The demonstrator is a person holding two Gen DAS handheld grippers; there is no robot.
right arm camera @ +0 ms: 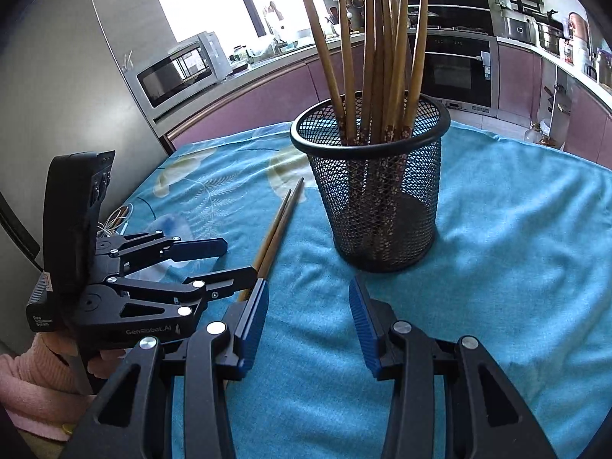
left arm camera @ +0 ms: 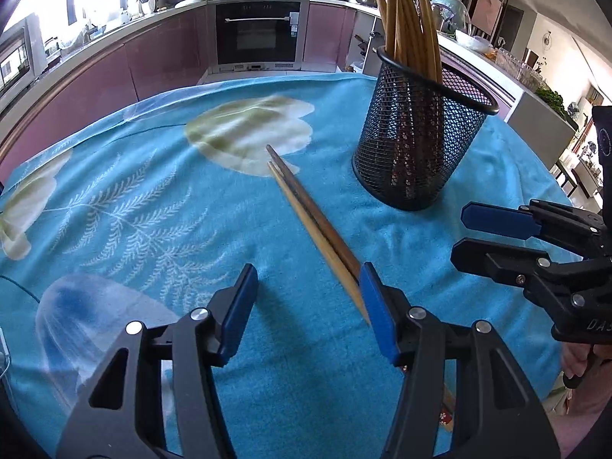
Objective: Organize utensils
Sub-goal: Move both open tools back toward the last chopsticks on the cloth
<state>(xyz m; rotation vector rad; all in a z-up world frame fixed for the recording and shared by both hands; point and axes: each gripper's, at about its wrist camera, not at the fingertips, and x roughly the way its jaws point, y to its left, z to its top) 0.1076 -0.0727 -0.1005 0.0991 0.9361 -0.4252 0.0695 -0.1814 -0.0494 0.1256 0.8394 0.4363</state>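
Observation:
Two wooden chopsticks (left arm camera: 306,210) (right arm camera: 279,222) lie side by side on the blue floral cloth (left arm camera: 153,199). My left gripper (left arm camera: 308,306) (right arm camera: 229,262) hovers low over their near ends, open. The sticks run past the inner face of its right finger (left arm camera: 376,306) and under it, and no pad presses on them. A black mesh cup (left arm camera: 417,145) (right arm camera: 371,199) stands upright beyond, holding several chopsticks (right arm camera: 378,57). My right gripper (right arm camera: 308,325) (left arm camera: 461,235) is open and holds nothing. It sits in front of the cup, right of the loose pair.
The clothed table (right arm camera: 516,229) ends at a rounded far edge. Past it are purple kitchen cabinets, an oven (left arm camera: 256,34) and a microwave (right arm camera: 179,72). A hand in a pink sleeve (right arm camera: 34,375) holds the left gripper. A white cable (right arm camera: 114,222) lies at the table's left edge.

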